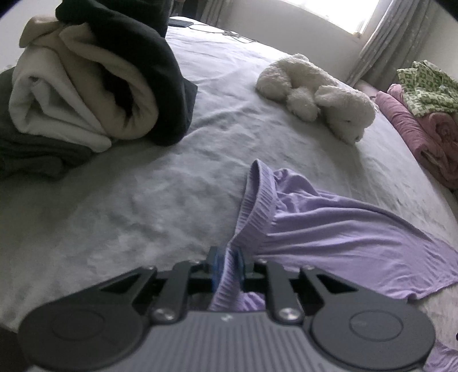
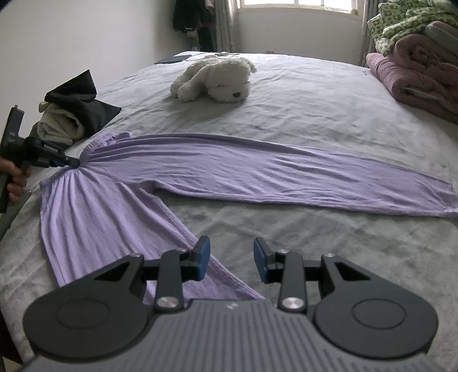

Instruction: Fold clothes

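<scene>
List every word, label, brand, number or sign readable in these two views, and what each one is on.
None can be read for certain.
Small pale logo mark on the right gripper body: a symbol, not legible letters.
The same mark on the left gripper body: too blurred.
White print on the left gripper's side in the right wrist view: too small and blurred.
Purple pants, plush dog, bedsheet: no text.

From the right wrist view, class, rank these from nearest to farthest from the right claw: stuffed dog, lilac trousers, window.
1. lilac trousers: one leg lies just under the open right claw, on its left.
2. stuffed dog: mid-bed, ahead.
3. window: far wall, beyond the bed.
</scene>
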`<action>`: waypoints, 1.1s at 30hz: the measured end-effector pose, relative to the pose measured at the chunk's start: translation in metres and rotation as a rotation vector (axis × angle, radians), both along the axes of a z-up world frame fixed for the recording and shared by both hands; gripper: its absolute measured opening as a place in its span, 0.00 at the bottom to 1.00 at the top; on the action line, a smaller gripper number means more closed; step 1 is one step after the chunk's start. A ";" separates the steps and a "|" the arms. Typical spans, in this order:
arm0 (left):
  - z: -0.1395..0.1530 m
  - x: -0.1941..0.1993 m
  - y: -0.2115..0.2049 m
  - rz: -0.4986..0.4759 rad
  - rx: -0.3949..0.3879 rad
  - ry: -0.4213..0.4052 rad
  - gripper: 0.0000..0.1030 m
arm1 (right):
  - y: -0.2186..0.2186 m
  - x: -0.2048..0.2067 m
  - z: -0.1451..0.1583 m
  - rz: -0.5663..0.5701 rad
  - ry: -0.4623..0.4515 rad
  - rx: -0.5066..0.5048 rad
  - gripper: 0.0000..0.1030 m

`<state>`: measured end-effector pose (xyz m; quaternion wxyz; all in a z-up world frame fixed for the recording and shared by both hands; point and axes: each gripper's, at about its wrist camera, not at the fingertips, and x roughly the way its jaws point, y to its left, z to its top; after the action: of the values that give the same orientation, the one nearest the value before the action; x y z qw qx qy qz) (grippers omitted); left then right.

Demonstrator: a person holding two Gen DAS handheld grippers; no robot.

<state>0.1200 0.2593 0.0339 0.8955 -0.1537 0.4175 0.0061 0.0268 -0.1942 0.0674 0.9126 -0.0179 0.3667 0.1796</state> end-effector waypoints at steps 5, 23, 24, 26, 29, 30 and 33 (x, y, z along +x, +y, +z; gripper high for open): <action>0.012 -0.007 0.014 0.059 -0.030 -0.041 0.32 | -0.001 -0.001 0.002 0.000 -0.006 0.006 0.37; -0.006 0.006 -0.031 -0.050 -0.047 -0.033 0.17 | 0.003 0.000 -0.004 -0.001 0.008 0.000 0.38; -0.007 0.006 -0.027 -0.037 -0.067 -0.031 0.15 | 0.002 0.000 -0.004 -0.004 0.008 0.003 0.38; -0.008 0.005 -0.021 -0.019 -0.094 -0.030 0.13 | 0.001 0.000 -0.003 -0.007 0.008 0.010 0.38; -0.003 0.004 -0.018 0.013 -0.105 -0.054 0.13 | 0.002 0.000 -0.003 -0.006 0.005 0.010 0.38; -0.001 0.003 -0.017 0.027 -0.108 -0.065 0.14 | 0.002 0.000 -0.003 -0.004 0.005 0.010 0.38; 0.007 0.002 -0.019 0.028 -0.143 -0.120 0.18 | 0.002 0.000 -0.003 -0.004 0.005 0.009 0.38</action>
<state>0.1217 0.2406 0.0407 0.9054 -0.2233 0.3604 -0.0207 0.0268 -0.1924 0.0644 0.9122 -0.0127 0.3681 0.1794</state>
